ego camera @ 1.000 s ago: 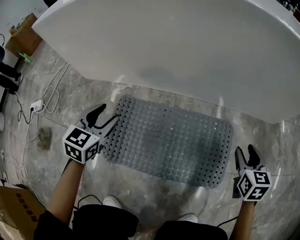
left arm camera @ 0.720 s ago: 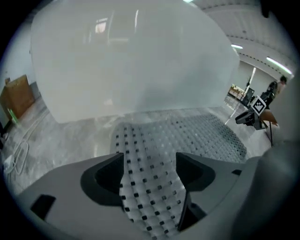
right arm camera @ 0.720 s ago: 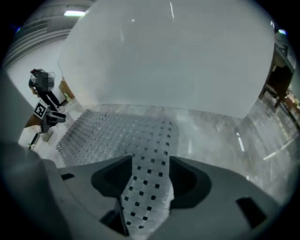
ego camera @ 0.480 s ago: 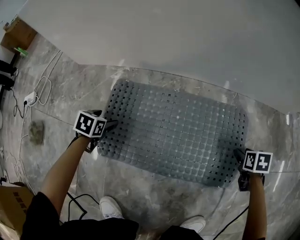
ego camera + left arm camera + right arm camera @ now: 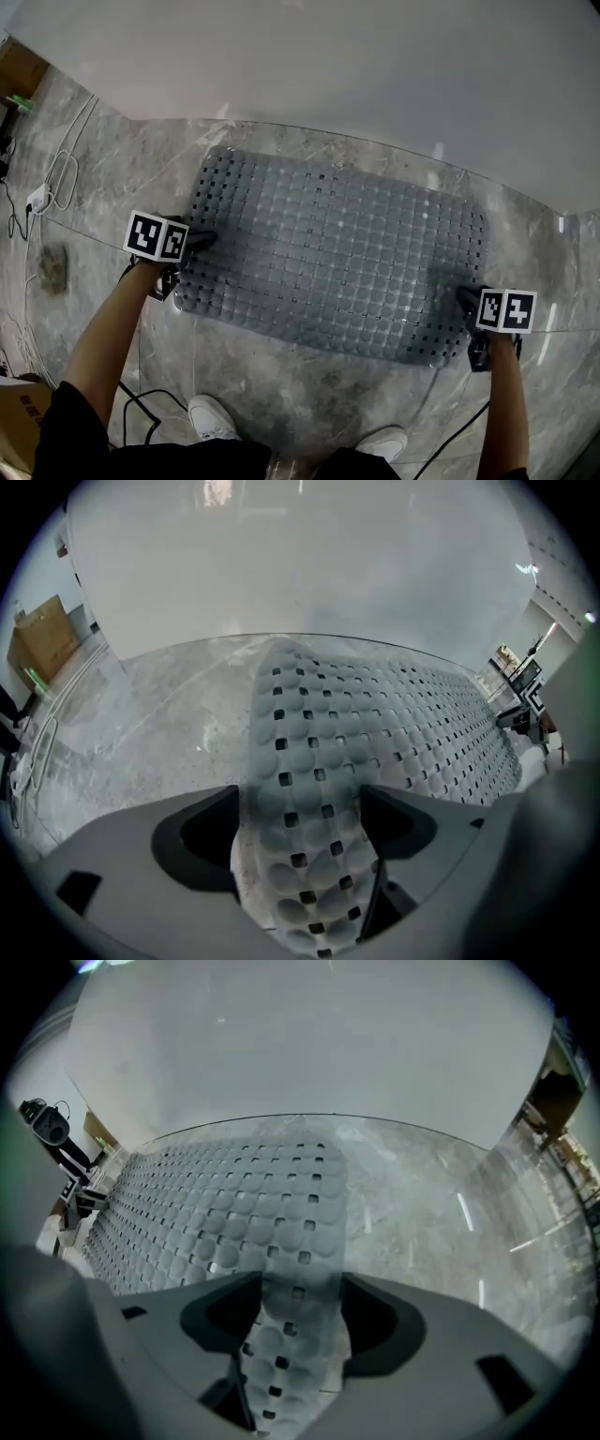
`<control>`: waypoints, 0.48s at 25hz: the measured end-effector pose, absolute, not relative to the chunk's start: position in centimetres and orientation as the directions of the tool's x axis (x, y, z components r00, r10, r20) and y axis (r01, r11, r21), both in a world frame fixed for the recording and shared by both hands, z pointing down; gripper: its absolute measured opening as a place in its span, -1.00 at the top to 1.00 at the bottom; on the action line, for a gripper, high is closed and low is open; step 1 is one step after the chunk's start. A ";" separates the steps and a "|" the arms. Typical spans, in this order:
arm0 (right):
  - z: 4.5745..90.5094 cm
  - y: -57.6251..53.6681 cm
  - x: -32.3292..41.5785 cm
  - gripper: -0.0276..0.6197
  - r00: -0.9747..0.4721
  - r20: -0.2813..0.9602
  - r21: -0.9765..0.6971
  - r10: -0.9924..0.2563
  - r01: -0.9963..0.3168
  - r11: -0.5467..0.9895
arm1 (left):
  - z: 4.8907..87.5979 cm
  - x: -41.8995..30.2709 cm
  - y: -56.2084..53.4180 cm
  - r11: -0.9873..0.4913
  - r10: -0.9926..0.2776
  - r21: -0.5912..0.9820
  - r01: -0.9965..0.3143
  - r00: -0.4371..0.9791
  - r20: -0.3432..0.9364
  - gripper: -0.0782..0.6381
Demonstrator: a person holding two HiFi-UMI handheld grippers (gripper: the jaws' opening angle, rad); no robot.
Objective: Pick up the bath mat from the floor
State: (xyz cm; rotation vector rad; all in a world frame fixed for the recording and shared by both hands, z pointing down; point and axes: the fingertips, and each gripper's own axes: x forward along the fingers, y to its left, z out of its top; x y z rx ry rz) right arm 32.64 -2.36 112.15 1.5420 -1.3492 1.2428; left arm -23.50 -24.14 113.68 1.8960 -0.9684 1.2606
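A grey rubber bath mat (image 5: 328, 253) with rows of bumps and small holes lies flat on the marble floor in front of the white bathtub (image 5: 328, 66). My left gripper (image 5: 185, 262) points down at the mat's left end. In the left gripper view the left gripper (image 5: 300, 827) stands over the mat (image 5: 375, 724), whose edge runs between the spread jaws. My right gripper (image 5: 472, 328) is at the mat's right end. In the right gripper view the right gripper (image 5: 300, 1316) straddles the mat (image 5: 234, 1213) edge likewise. Both pairs of jaws have just been opening.
The tub wall rises right behind the mat. White cables and a power strip (image 5: 42, 192) lie on the floor at the left, beside a small dark lump (image 5: 52, 267). A cardboard box (image 5: 19, 441) sits bottom left. The person's shoes (image 5: 214, 417) stand just below the mat.
Both grippers have dropped from above the floor down onto the mat's two ends and tipped downward. Their jaws have spread wider, and the mat's edges now lie between them.
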 end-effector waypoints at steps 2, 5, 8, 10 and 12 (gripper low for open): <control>112.1 -2.3 32.6 0.08 -0.014 0.962 -0.067 -0.274 -0.980 -0.187 | 113.6 -23.5 -24.1 -0.512 -0.220 0.113 -0.852 0.257 0.941 -0.30; 112.0 -2.2 32.6 0.09 -0.003 0.964 -0.054 -0.266 -0.981 -0.186 | 113.5 -23.1 -24.0 -0.525 -0.218 0.102 -0.845 0.250 0.943 -0.25; 111.8 -2.3 32.3 0.12 0.005 0.957 -0.050 -0.290 -0.983 -0.179 | 113.2 -22.6 -23.7 -0.543 -0.221 0.104 -0.833 0.261 0.940 -0.14; 111.6 -2.5 32.0 0.24 0.006 0.950 -0.048 -0.311 -0.985 -0.166 | 113.1 -21.8 -23.4 -0.562 -0.223 0.110 -0.819 0.279 0.934 0.06; 111.6 -2.5 31.4 0.39 0.002 0.942 -0.049 -0.335 -0.988 -0.146 | 113.0 -21.3 -23.0 -0.577 -0.227 0.120 -0.808 0.299 0.927 0.24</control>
